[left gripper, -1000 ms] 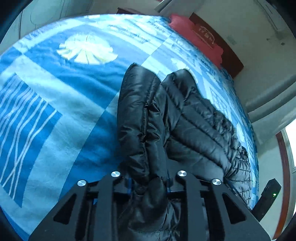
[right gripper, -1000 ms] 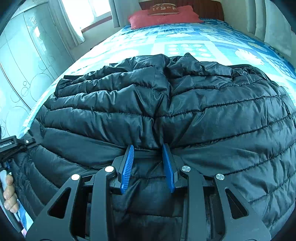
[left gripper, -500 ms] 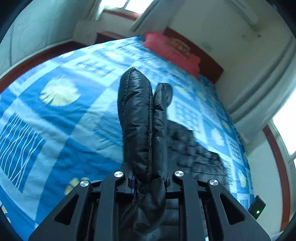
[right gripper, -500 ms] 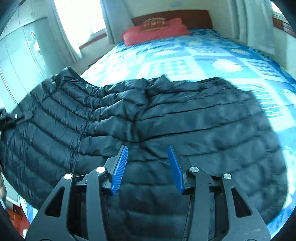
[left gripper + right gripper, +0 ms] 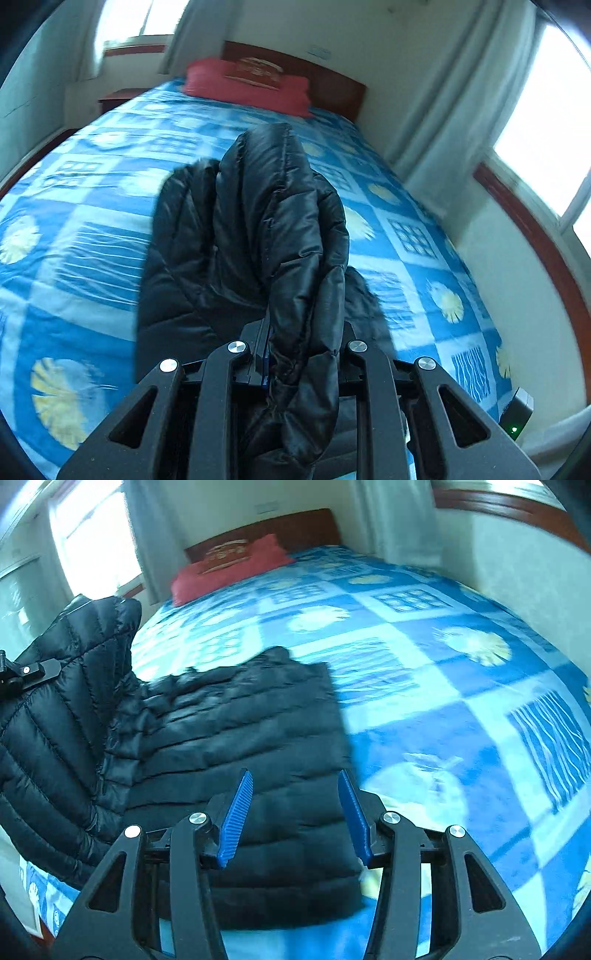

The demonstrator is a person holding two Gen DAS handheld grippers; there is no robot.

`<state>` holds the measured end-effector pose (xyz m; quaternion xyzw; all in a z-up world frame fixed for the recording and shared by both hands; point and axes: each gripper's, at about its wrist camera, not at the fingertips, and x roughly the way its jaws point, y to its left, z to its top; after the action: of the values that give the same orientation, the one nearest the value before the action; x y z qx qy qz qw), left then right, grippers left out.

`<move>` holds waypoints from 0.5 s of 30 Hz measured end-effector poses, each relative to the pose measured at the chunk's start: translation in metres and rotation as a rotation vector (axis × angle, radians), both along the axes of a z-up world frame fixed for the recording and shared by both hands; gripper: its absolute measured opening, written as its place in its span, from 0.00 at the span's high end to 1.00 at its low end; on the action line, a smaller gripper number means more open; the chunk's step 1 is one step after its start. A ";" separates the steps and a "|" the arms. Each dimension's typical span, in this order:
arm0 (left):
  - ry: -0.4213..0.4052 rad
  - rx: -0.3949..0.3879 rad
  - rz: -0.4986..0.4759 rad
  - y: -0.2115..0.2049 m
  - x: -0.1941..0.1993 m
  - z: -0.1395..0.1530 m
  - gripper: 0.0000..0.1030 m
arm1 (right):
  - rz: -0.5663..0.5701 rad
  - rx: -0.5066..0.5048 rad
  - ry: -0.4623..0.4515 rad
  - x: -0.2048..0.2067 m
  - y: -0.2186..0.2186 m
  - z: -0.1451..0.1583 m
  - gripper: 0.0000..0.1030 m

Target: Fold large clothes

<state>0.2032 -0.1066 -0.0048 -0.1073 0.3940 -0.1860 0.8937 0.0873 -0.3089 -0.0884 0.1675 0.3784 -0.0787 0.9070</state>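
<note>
A black quilted down jacket (image 5: 240, 746) lies on the blue patterned bed (image 5: 424, 664), its right part flat. My left gripper (image 5: 301, 354) is shut on a thick fold of the jacket (image 5: 258, 229) and holds it raised above the bed; in the right wrist view that lifted part (image 5: 62, 709) stands up at the left. My right gripper (image 5: 295, 812) is open and empty, its blue pads (image 5: 236, 819) spread just above the jacket's near right edge.
A red pillow (image 5: 247, 83) lies against the dark wooden headboard (image 5: 266, 528) at the far end. Curtains and bright windows (image 5: 546, 122) line the walls. A small black device with a green light (image 5: 517, 413) sits by the bed's right edge.
My right gripper has let go of the jacket, opened and drawn back to the right. My left gripper has lifted its fold higher and swung toward the headboard.
</note>
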 end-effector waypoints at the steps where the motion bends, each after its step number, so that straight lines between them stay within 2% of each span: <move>1: 0.006 0.007 -0.013 -0.009 0.001 -0.005 0.81 | -0.010 0.002 0.003 -0.005 -0.005 -0.002 0.53; 7: 0.076 0.070 -0.095 -0.075 0.001 -0.052 0.81 | -0.055 0.032 0.020 -0.025 -0.030 -0.013 0.53; 12: 0.096 0.122 -0.118 -0.098 -0.001 -0.078 0.81 | -0.072 0.058 0.041 -0.026 -0.044 -0.026 0.53; 15: 0.083 0.153 -0.115 -0.103 -0.002 -0.081 0.80 | -0.075 0.063 0.046 -0.028 -0.048 -0.030 0.53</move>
<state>0.2011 -0.2093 -0.0858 -0.0235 0.4493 -0.2016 0.8700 0.0591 -0.3569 -0.1179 0.2085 0.3947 -0.1046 0.8887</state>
